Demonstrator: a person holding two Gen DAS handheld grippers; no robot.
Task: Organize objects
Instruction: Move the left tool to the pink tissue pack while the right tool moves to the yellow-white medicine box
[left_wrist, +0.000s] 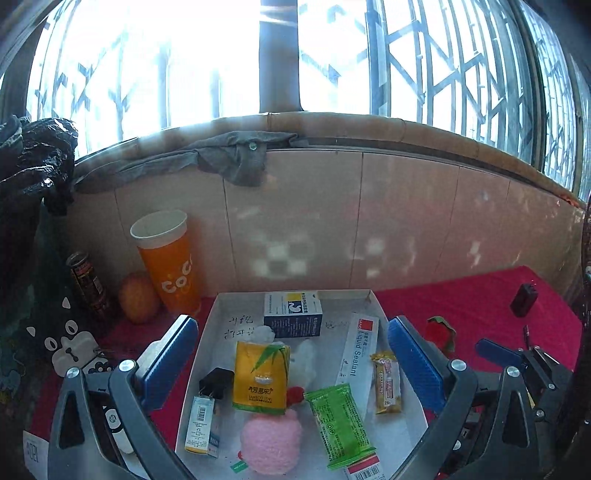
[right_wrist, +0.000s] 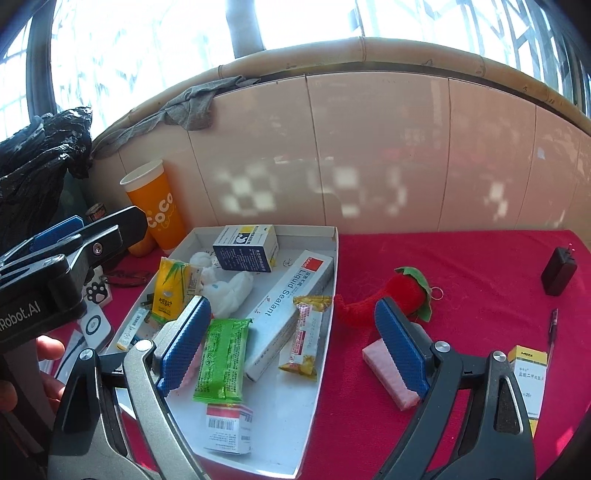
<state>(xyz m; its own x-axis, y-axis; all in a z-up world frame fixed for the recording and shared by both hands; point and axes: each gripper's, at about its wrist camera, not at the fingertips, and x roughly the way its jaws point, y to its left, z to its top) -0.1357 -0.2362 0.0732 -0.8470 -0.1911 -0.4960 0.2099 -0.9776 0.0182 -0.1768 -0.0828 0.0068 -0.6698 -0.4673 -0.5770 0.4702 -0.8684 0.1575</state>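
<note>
Both grippers, left (left_wrist: 291, 363) and right (right_wrist: 291, 345), hover spread wide and holding nothing above the white tray (right_wrist: 328, 343). Packets and boxes lie inside the tray; the pink eraser (right_wrist: 388, 373) lies just right of it.

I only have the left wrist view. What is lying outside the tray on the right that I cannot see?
Observer: A pink block lies on the red cloth, partly behind the right claw's outer finger.
Operator: Anything further right?
Observer: A yellow-and-white box sits near the picture's right edge.
Operator: Is the right claw holding anything?
Observer: No, it is open and empty.
</note>
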